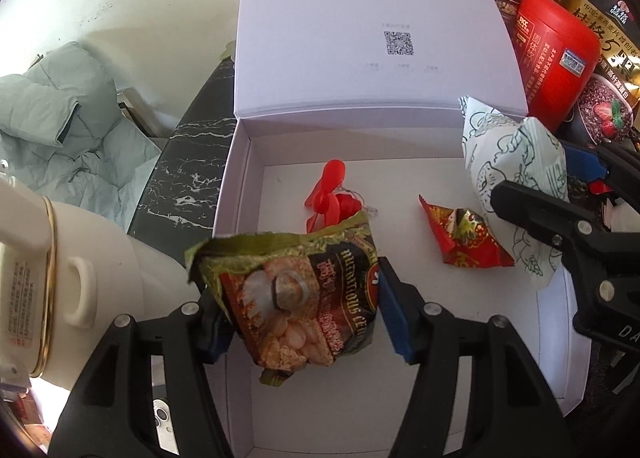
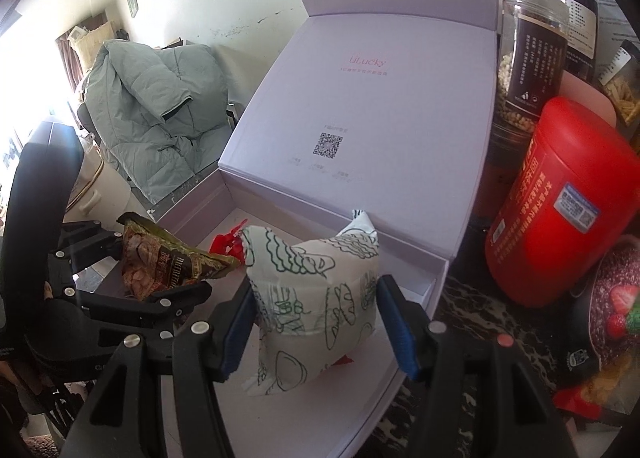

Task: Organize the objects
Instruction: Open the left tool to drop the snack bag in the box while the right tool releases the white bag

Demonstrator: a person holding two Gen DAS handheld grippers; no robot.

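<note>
My left gripper point(image 1: 304, 314) clamps a green cereal packet point(image 1: 296, 290) above the white box point(image 1: 240, 194). My right gripper point(image 2: 316, 322) grasps a white doodle-printed packet point(image 2: 316, 294).

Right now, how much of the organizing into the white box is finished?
Done: a red toy fan and a red candy packet lie in the white box. In hand: the left gripper holds a cereal sachet, the right gripper a white patterned packet, both over the box. Left: releasing them.
</note>
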